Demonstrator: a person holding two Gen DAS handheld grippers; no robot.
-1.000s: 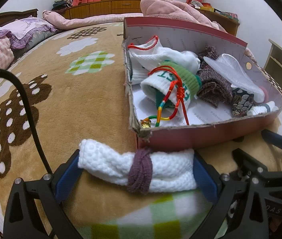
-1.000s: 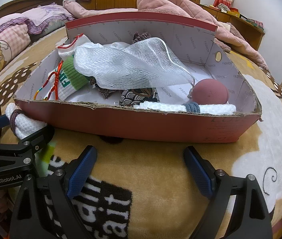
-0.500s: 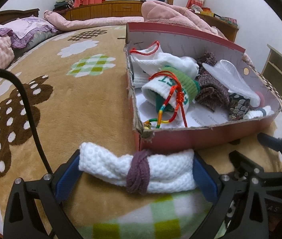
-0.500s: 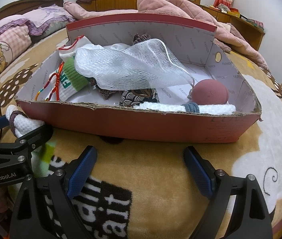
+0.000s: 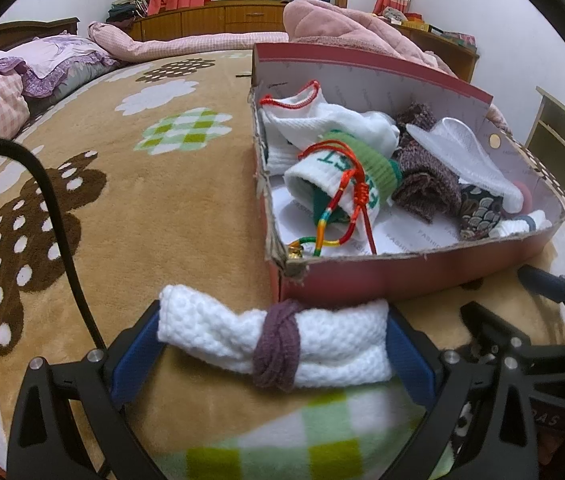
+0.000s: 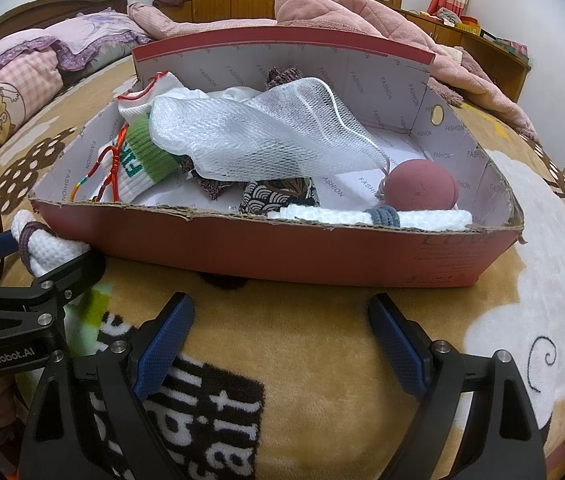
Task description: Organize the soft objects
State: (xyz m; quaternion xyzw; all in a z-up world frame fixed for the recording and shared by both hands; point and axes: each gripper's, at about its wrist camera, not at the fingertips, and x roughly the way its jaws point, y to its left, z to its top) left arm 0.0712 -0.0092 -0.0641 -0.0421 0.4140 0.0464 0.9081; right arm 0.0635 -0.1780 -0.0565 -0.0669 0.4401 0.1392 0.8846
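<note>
My left gripper (image 5: pixel 274 344) is shut on a rolled white knit cloth (image 5: pixel 322 340) tied with a purple band, held lengthwise just in front of the red shoebox's (image 5: pixel 402 272) near-left corner. The same roll (image 6: pixel 48 250) shows at the left of the right wrist view, beside the red shoebox (image 6: pixel 282 248). Inside the box lie a white-and-green sock (image 5: pixel 346 176) with a red cord, a white mesh bag (image 6: pixel 258 136), a dark knit piece (image 5: pixel 422 184), a patterned pouch (image 6: pixel 278 196), a pink ball (image 6: pixel 420 188) and another white roll (image 6: pixel 362 216). My right gripper (image 6: pixel 282 344) hangs open before the box, holding nothing.
Everything rests on a bed with a tan fleece blanket (image 5: pixel 142 200) patterned with flowers. Pillows (image 5: pixel 10 80) lie at the far left, a pink quilt (image 6: pixel 362 12) behind the box. A black cable (image 5: pixel 58 216) crosses the left side. A wooden cabinet (image 5: pixel 562 136) stands at right.
The left gripper with the white roll has lifted slightly and the box now appears a little farther away. The right gripper has barely moved.
</note>
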